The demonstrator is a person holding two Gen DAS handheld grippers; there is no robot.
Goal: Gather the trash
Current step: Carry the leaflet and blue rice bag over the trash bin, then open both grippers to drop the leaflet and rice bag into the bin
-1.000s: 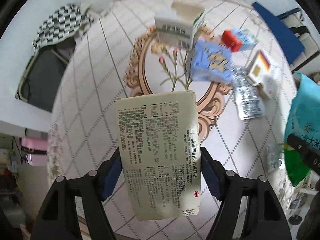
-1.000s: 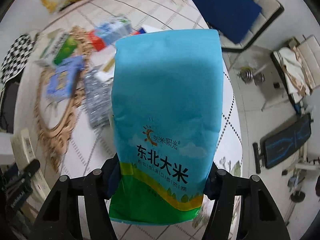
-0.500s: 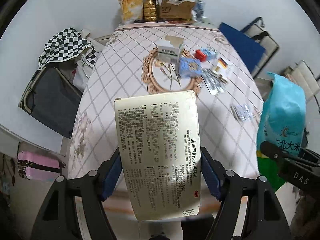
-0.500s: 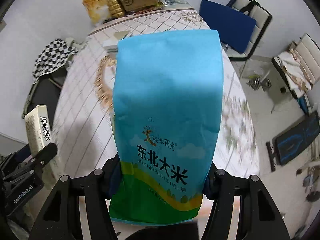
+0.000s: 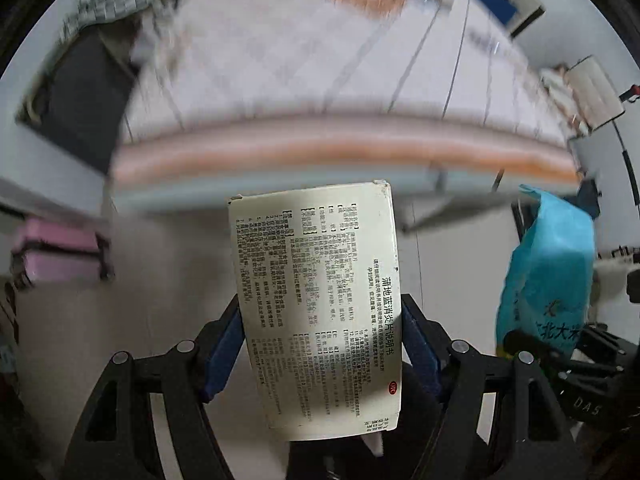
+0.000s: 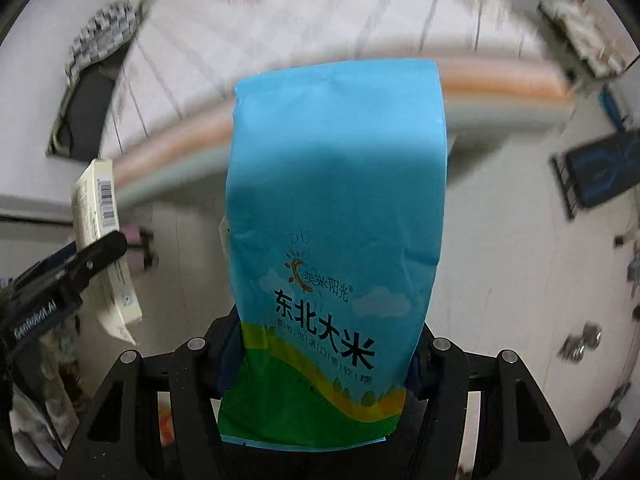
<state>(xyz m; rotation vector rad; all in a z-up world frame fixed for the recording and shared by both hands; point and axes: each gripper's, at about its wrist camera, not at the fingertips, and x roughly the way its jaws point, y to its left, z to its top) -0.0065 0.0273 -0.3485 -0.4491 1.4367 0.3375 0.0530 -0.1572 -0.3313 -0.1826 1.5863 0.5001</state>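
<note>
Cream cardboard medicine box clamped upright between the blue pads of the left gripper, printed face toward the lens, far end projecting well beyond the fingertips. Blue rice bag pinched at its green lower part by the right gripper, upper part standing forward of the jaws and hiding most of the ground ahead. Both items clear of the table, whose orange-trimmed edge lies ahead of and beyond each gripper; only bare floor directly beyond the fingertips. Judged status: pickup of two pieces complete, carry in progress, deposit outstanding. No bin or bag for the trash visible in either view. Further blurred items at the far end of the table, apparently not yet collected.
</note>
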